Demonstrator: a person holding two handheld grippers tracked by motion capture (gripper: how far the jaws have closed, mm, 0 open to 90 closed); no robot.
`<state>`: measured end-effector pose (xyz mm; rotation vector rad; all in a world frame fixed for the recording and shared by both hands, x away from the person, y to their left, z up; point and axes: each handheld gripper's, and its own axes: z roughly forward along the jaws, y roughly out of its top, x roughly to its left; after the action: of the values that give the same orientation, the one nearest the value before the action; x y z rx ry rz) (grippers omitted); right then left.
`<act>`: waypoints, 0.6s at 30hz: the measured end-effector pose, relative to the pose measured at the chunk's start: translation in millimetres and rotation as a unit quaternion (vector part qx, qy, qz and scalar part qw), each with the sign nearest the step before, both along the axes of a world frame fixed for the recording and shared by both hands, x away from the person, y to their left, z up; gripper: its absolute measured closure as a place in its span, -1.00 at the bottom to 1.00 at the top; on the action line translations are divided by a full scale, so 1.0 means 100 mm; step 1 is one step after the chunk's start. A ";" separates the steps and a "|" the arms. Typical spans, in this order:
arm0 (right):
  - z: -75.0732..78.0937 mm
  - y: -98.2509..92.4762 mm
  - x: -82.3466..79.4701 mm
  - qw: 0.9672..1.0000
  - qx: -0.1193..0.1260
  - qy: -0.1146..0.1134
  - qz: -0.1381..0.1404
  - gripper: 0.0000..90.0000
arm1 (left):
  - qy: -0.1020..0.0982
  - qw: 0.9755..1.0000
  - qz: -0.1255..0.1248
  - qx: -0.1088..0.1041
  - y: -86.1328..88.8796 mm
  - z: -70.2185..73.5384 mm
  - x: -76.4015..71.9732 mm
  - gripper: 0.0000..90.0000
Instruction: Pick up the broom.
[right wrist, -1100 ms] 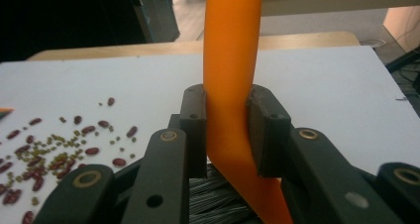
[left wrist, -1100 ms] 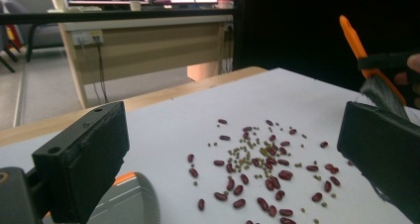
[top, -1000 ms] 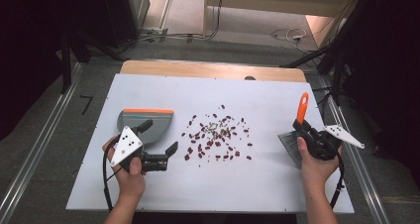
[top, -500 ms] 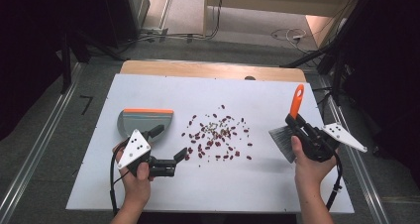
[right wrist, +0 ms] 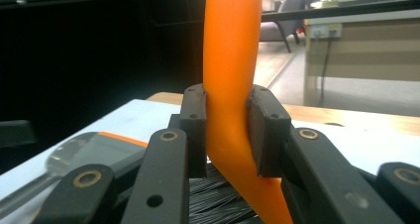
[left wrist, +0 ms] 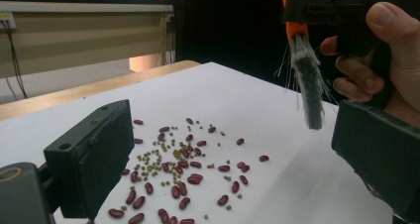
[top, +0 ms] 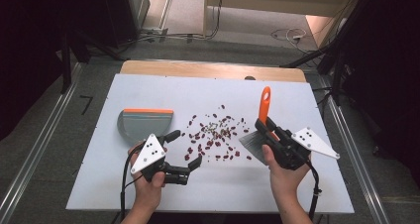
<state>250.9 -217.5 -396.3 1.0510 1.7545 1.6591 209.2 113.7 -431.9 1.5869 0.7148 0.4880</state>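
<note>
I am pinching the brush (top: 261,126) handle in my right tool (top: 267,131), just right of the beans (top: 216,136); my left tool (top: 184,150) is spread empty. Sweeping too hard is risking scattering beans past the dustpan (top: 143,124).

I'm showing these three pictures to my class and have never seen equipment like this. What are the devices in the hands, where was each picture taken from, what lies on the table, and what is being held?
A person holds a hand-operated two-jaw tool in each hand. One picture looks down from above the table; the other two come from cameras riding on each tool, looking along its black jaws. On the white table lie scattered red beans mixed with small green ones, and a grey dustpan with an orange edge. The right tool is shut on the orange handle of a small brush, bristles down beside the beans. The left tool is open, holding nothing, near the dustpan.
</note>
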 end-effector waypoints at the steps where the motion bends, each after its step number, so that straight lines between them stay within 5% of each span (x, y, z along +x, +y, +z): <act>1: 0.00 0.05 -0.02 1.000 -0.001 -0.001 0.005 0.55 | 0.007 1.000 -0.003 -0.003 -0.04 0.00 0.00 -0.91; 11: -0.02 0.44 -0.20 0.998 -0.009 -0.007 0.058 0.55 | 0.041 0.998 -0.036 -0.016 -0.21 -0.02 0.01 -0.83; 16: 0.00 0.55 -0.26 0.997 -0.007 -0.012 0.076 0.55 | 0.064 0.994 -0.087 -0.019 -0.31 -0.01 0.02 -0.69; 18: 0.01 0.59 -0.30 0.997 -0.005 -0.013 0.082 0.55 | 0.066 0.994 -0.088 -0.013 -0.35 -0.01 0.01 -0.63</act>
<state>221.2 -158.6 -395.7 0.8984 1.8732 1.7513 209.9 78.2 -433.1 1.6523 0.6701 0.2442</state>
